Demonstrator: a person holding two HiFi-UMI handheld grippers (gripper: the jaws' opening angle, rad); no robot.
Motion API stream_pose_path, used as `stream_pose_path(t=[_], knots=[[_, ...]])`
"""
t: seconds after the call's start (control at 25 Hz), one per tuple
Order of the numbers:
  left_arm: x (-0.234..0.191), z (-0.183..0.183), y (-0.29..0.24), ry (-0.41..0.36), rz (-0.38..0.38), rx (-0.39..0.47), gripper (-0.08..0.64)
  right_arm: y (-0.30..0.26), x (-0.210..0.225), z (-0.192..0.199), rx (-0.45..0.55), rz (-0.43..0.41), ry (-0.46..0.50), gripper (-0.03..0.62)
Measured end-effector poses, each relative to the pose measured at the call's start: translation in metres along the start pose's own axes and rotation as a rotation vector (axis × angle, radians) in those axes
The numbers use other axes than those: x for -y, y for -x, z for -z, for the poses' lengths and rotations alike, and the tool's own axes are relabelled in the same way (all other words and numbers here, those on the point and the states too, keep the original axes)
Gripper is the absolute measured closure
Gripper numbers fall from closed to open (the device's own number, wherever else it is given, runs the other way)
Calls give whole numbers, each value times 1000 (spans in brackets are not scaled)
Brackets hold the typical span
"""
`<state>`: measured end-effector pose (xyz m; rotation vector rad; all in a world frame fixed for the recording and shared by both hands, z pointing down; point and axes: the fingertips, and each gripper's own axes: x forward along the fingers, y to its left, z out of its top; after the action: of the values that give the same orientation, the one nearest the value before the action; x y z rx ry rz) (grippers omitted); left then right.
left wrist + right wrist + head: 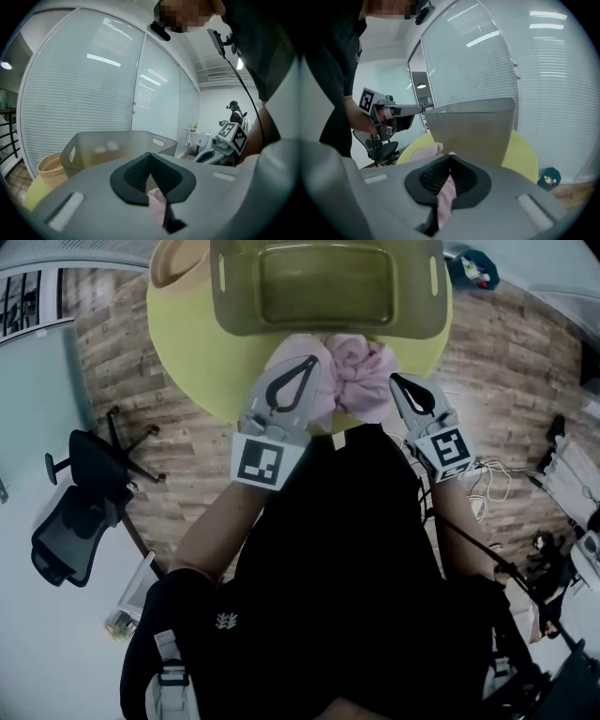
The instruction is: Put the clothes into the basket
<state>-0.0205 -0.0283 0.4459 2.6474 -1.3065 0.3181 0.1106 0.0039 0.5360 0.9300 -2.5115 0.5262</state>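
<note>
A bunched pink cloth [352,381] hangs over the near edge of the round yellow table [183,334], held up between my two grippers. My left gripper [309,364] is shut on its left side, and a pink fold [157,201] shows between the closed jaws. The right gripper [396,379] is shut on the right side, with a pink strip [446,197] pinched in its jaws. Just beyond the cloth, the translucent grey-olive basket [323,287] stands on the table with its opening up. In the left gripper view the basket [117,145] is straight ahead, and it [473,131] also fills the middle of the right gripper view.
A tan wicker basket [49,169] sits on the table left of the grey one. A black office chair [80,493] stands on the wood floor at left. Cables [492,484] lie at right, and a blue bin [551,178] stands beyond the table. Glass walls with blinds lie behind.
</note>
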Motion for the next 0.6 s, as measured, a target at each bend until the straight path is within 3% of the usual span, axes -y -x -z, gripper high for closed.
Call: stream_pose_path(t=[0.08,0.12,0.2,0.6], knots=[[-1,5,-3,-7,12,-12,555,-4,-1,8,-21,-7,-9,559],[-2,5,-4,-8,15,-14,555,-6,-1,10,-26,-11,-16,491],[-4,5,-6,-11,15,-8,555,-9,-6,12,-34,-26,-29,439],[4,17,-16,-12,48,-37,555,-22,-15,59,-144,-82,-53,228]])
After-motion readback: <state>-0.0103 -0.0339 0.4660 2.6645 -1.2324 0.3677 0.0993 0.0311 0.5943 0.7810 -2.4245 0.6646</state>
